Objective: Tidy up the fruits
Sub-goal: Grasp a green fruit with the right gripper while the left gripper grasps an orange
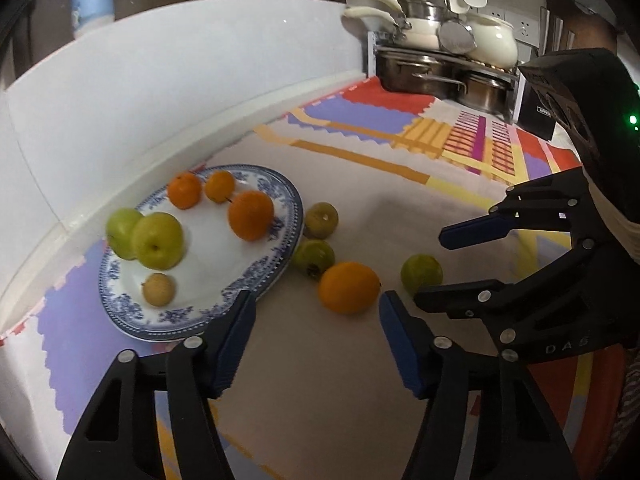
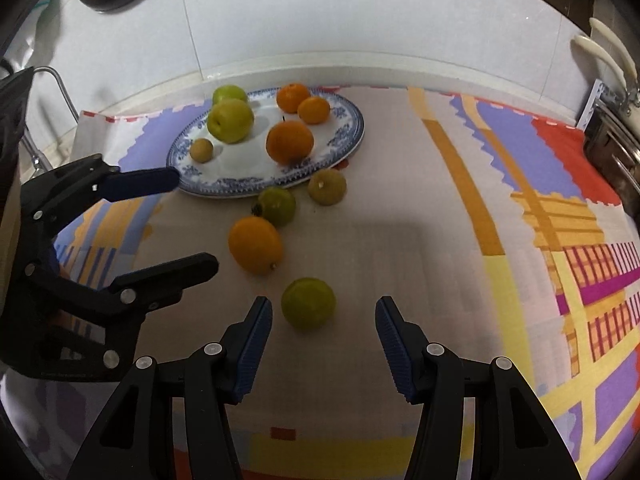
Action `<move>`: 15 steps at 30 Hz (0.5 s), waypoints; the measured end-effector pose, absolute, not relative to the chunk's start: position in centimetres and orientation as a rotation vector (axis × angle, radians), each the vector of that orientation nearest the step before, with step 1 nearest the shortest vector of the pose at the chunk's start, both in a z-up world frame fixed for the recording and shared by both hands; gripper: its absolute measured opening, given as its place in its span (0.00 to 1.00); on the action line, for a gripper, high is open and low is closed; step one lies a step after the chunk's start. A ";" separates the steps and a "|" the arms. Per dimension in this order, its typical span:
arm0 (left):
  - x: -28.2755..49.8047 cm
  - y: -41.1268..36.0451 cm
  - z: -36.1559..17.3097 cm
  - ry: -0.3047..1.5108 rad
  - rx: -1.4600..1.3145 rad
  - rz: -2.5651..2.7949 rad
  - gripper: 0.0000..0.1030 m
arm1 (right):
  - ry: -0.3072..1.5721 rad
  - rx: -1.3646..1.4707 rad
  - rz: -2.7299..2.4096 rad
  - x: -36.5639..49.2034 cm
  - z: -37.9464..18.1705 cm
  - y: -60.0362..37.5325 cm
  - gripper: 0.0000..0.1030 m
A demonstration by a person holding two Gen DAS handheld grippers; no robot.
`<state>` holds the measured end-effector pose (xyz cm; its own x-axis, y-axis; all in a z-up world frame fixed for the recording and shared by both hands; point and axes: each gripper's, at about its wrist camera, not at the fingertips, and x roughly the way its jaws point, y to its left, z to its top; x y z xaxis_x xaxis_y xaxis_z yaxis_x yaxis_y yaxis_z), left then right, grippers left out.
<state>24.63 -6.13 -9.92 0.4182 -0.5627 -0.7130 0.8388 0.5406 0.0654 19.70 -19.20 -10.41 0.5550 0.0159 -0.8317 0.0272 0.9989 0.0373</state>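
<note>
Both hand-held grippers, left [image 1: 316,344] and right [image 2: 324,344], spread apart, empty; "DAS" on right.

Dim indoor light with a warm cast. A broad soft shadow lies on the cloth [image 2: 400,248] just ahead of the right gripper [image 2: 324,344]. Fisheye bending and dark vignetting frame both views; the plate [image 1: 128,300] looks slightly motion-blurred.

From the left wrist we look low across the surface [image 1: 340,380], facing the plate [image 1: 256,292] close by on our left. From the right wrist we face the plate [image 2: 352,136] from farther off. Both views share plate and nearby loose fruit.
</note>
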 end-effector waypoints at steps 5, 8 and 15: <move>25.0 -6.7 -10.4 0.748 0.417 -0.952 0.54 | 0.989 0.060 0.017 20.1 -10.7 -19.3 0.47; 25.1 -7.2 -10.6 0.765 0.401 -0.950 0.52 | 0.997 0.082 0.030 20.3 -10.9 -19.6 0.42; 25.4 -8.2 -10.8 0.789 0.376 -0.917 0.49 | 0.999 0.124 0.051 20.1 -11.0 -20.4 0.30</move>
